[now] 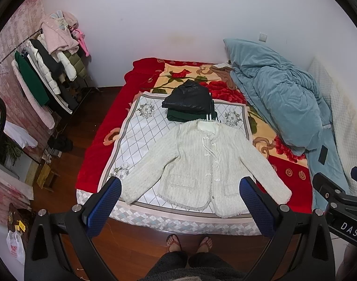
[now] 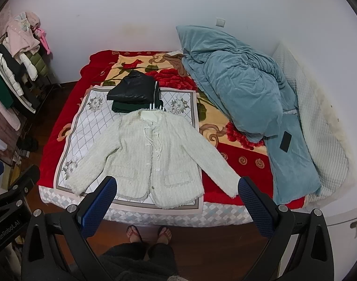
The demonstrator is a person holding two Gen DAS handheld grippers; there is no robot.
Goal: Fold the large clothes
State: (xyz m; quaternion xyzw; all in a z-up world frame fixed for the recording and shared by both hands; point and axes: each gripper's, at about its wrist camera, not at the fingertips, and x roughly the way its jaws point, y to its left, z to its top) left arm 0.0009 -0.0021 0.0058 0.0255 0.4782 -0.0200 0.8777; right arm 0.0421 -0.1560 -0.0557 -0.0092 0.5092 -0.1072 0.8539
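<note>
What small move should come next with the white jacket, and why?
Probably lower the left gripper to a sleeve: the jacket lies flat and unfolded, sleeves spread, and both grippers, right too, hang open above it.

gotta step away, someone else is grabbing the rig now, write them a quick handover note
Left gripper: open, empty, held above the foot of the bed.
Right gripper: open, empty, same height.
White jacket: spread flat, front up, sleeves out, on the diamond-pattern mat; not folded yet.
Done: black jacket folded, stacked on a folded green garment behind the collar.
Left: fold the sleeves in, fold the body, probably add it to the stack.
Mind the phone on the blue quilt.
</note>
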